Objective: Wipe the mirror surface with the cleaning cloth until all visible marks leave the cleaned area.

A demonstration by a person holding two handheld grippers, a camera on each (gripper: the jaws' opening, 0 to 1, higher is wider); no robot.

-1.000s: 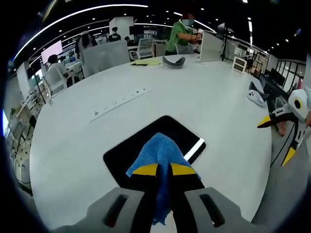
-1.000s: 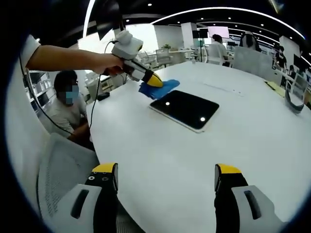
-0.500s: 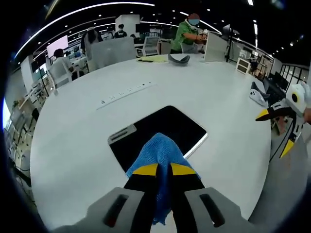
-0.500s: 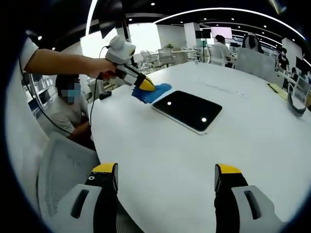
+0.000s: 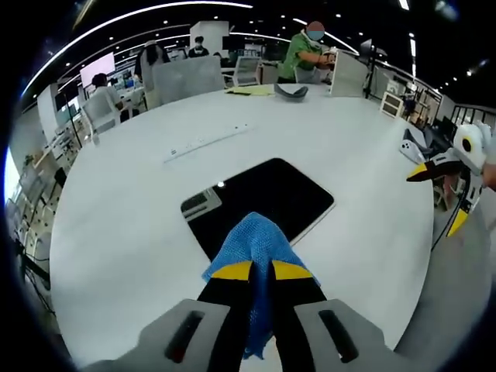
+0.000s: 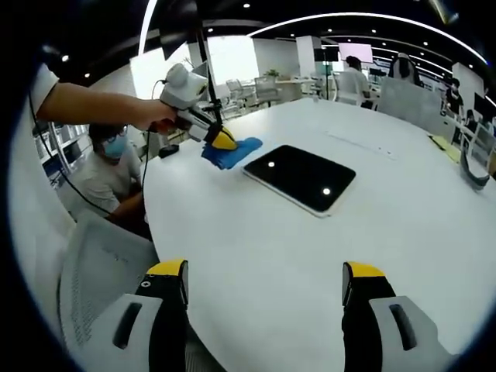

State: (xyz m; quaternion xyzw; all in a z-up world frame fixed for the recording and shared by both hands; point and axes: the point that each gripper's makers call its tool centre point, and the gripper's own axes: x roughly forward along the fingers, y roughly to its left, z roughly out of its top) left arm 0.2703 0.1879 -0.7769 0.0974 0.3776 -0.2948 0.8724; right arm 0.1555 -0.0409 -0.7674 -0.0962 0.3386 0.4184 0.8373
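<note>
Backing off toward the near table edge, the left gripper [image 5: 261,270] is pinching the nubbly blue cleaning cloth [image 5: 254,242] between its yellow-tipped jaws, now short of the mirror [image 5: 260,205]; that glossy black rounded slab is lying flat on the smooth white round table [image 5: 124,232]; the right gripper [image 6: 265,279] is hovering, jaws spread wide; an open-plan office is stretching beyond.
</note>
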